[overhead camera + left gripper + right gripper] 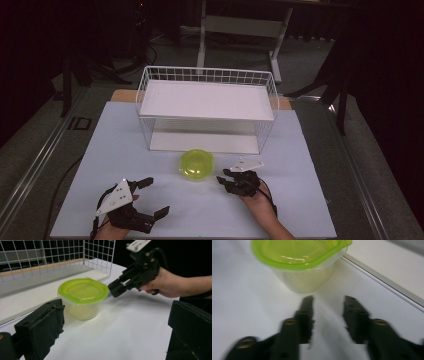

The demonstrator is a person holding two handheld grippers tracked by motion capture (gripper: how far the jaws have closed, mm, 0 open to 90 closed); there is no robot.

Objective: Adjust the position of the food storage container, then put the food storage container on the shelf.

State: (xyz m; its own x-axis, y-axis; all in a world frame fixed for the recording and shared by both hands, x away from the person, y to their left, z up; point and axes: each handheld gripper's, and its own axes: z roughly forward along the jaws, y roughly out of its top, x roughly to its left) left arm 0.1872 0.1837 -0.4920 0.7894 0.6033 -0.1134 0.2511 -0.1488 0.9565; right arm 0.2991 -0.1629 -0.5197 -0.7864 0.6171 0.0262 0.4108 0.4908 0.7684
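Resting two handheld grippers on a white table near a lidded green container.

Largest, the white wire shelf rack stands at the far side, dark floor around the table. The container sits just near the rack's front edge, centre. Its green lid is on. Near left, the left gripper lies low with jaws spread wide, nothing between them. Right of the container, the right gripper points at it, just beside it but apart, jaws partly open and empty, the hand level above the table.
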